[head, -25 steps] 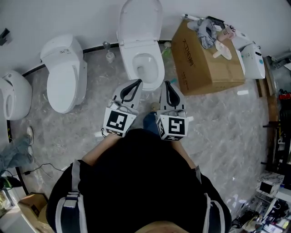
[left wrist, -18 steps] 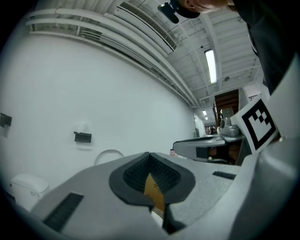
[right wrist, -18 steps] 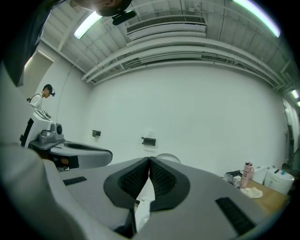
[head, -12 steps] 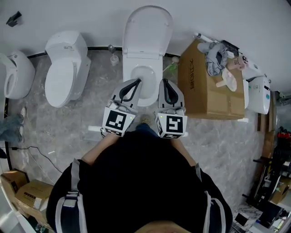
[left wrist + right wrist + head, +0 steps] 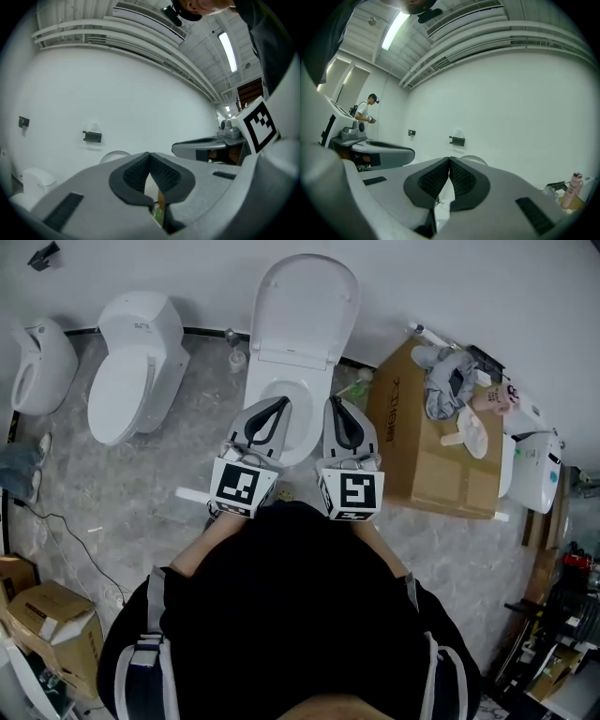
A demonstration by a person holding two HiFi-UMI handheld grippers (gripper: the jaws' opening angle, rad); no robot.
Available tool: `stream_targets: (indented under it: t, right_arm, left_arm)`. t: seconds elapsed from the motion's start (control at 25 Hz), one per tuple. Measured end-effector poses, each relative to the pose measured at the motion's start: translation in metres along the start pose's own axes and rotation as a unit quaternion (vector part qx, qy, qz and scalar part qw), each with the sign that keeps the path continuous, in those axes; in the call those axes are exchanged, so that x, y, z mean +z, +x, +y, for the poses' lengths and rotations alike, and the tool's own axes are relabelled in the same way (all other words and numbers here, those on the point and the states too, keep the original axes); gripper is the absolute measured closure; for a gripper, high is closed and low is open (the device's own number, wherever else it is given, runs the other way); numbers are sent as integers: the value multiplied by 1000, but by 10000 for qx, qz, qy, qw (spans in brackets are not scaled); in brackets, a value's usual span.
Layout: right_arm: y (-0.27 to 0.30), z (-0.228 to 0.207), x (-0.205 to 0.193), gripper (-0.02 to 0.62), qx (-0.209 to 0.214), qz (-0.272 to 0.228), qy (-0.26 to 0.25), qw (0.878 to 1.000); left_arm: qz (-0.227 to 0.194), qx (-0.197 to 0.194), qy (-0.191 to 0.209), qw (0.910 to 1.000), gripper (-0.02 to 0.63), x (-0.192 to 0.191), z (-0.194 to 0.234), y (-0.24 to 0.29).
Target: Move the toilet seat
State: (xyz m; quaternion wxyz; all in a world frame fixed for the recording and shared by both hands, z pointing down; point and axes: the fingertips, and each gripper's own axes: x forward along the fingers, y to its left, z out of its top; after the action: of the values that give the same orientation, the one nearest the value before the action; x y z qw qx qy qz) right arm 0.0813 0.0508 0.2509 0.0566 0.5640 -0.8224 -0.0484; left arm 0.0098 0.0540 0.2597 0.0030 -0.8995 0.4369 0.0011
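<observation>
Seat (image 5: 279, 379) probably flat on the bowl (image 5: 292, 407) of the middle toilet, though hard to tell apart from the rim in the head view. Lid (image 5: 307, 301) tipped up against the wall (image 5: 187, 273).

Over the near edge of the bowl, side by side and apart: left gripper (image 5: 281, 401) (image 5: 149, 153) and right gripper (image 5: 334, 399) (image 5: 449, 159). Both clenched, pads meeting at the tips, nothing pinched between them. Both aimed level at the wall, with a small dark bracket (image 5: 92, 136) (image 5: 457, 140) ahead.

To the left, a second toilet (image 5: 131, 367) with its cover down, and another white fixture (image 5: 37, 362) at the frame's edge. To the right, just beside the middle toilet, a cardboard box (image 5: 422, 442) with crumpled cloths (image 5: 448, 381) on top. Grey marbled floor (image 5: 112, 493) all round. Far off in the right gripper view, a person (image 5: 365, 110) standing.
</observation>
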Motion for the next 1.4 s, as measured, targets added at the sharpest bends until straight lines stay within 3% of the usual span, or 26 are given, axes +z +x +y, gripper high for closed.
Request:
stream_targets:
  t: [0.36,0.8,1.08,1.4]
  right_arm:
    - [4,-4,-7,572,221,-13,83,9997]
    - [26,-20,1,572,-248,-80,211,9994]
    - [50,-29,-1,572,-340,-58,235,9991]
    - [76,-31,-30,572,-271,241,204,9991]
  left_arm:
    - [136,292,21,9995,598,-6,11,2]
    - [125,-252,236,9993,598,7,21,33]
    - [341,-227,177,9990,598,-1,38,49]
    - [629,-268,-45,9977,598,-31,52,64]
